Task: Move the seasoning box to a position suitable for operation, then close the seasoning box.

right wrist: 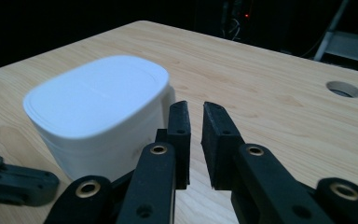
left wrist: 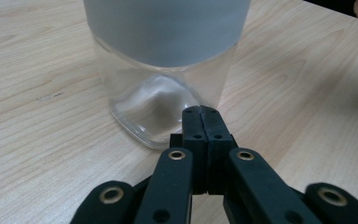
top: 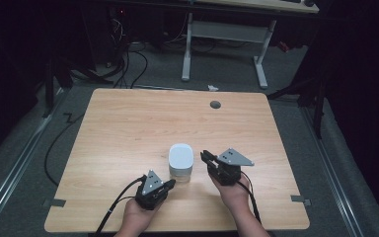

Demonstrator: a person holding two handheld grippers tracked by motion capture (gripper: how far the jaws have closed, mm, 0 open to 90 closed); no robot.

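Here the white-lidded glass jar [top: 181, 162] stands upright near the bench's [top: 118, 128] front edge, between both tongs. The left tongs [top: 169, 184], clenched empty, almost touch its base; the right tongs [top: 205, 156], slightly parted, sit beside its lid.

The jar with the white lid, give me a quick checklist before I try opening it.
1. Jar upright on the table: ok.
2. White lid seated on the jar: ok.
3. Left gripper open to hold the glass base: not ok, its fingers are shut, tips near the base.
4. Right gripper open wide enough for the lid: not ok, only a narrow gap.
5. Contact with the jar: cannot tell.
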